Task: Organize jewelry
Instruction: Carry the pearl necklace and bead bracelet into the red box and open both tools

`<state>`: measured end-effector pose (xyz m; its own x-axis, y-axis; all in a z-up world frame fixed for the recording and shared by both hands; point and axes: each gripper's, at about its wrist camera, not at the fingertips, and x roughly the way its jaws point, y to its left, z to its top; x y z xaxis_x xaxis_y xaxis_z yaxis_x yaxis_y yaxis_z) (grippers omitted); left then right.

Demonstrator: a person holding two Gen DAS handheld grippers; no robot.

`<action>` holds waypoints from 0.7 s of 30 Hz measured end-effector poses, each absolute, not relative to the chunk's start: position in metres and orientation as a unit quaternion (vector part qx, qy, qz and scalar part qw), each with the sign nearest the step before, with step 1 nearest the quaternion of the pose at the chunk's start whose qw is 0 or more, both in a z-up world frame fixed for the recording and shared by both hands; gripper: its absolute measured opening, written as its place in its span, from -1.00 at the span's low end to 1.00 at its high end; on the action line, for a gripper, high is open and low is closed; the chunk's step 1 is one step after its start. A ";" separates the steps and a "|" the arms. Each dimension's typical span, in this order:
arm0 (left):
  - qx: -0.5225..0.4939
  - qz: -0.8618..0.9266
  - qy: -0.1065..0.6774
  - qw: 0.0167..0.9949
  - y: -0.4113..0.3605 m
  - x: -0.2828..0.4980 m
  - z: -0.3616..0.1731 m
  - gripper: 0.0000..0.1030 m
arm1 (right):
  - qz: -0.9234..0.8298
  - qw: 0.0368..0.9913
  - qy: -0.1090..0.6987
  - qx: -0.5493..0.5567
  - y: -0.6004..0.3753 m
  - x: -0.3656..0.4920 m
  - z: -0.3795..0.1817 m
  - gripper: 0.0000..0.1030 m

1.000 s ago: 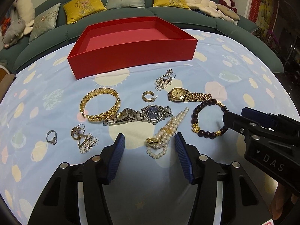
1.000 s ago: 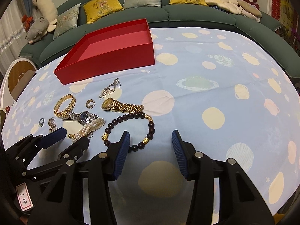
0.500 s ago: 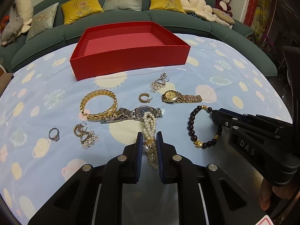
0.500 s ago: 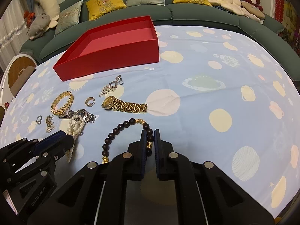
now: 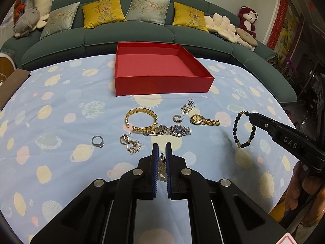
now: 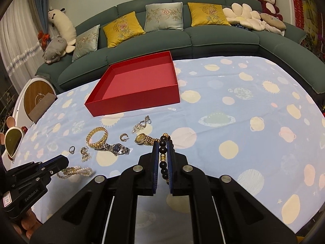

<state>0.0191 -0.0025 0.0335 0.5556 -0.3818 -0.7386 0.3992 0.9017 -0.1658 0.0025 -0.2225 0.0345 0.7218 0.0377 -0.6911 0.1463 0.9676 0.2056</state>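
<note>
Left claw (image 5: 161,152) pinches pearl bracelet (image 6: 75,171) above planet-print tablecloth (image 5: 61,122).

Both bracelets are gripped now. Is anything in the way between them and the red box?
Nothing upright blocks either path. Between the left gripper with the pearl bracelet and the red box lie only flat pieces: the silver watch and gold bangle. The bead bracelet hangs off the cloth.

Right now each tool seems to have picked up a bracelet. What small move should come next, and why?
Probably carry both forward over the red box and let go there. The left tool is shut on the pearl bracelet and the right tool on the dark bead bracelet; both hang clear of the tablecloth, and the box is empty.
</note>
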 end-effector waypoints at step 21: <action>0.034 -0.177 0.333 0.926 -0.050 0.188 0.142 -0.92 | 0.040 0.929 0.353 0.103 -0.229 0.175 0.104 -0.86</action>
<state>0.1879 -0.0498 0.1425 0.7157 -0.3055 -0.6280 0.3508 0.9348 -0.0550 0.1753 -0.2289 0.1045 0.7475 0.1470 -0.6478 -0.0016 0.9756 0.2196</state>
